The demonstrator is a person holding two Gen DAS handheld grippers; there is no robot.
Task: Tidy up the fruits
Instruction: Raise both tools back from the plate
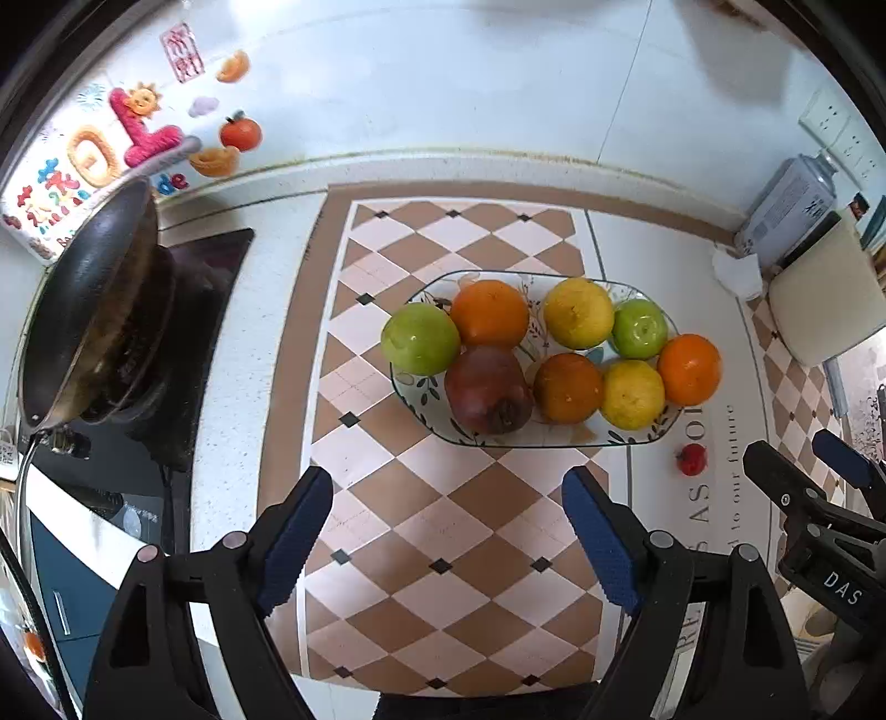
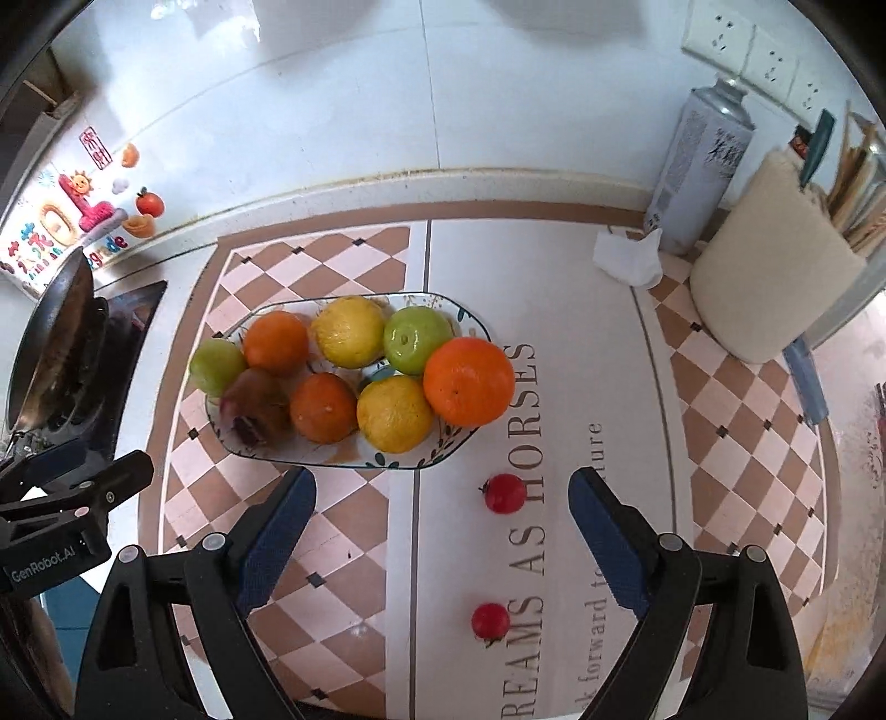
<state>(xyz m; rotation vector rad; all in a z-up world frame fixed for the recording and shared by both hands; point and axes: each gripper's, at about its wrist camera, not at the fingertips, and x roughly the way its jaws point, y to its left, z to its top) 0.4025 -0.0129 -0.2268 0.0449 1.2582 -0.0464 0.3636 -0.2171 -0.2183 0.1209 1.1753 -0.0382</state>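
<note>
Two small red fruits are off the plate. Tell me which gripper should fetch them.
Right. The right gripper is open, with both small red fruits lying between its fingers on the mat. The left gripper faces the plate, with only one fruit off to its side.

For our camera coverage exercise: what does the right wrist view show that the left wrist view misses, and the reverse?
Only the right wrist view: a second small red fruit near the bottom, and the wall sockets seen clearly. Only the left wrist view: the stove's front panel below the pan. Both show the plate holding eight fruits, the small red fruit on the mat, the spray can, and both open grippers, left gripper, right gripper.
</note>
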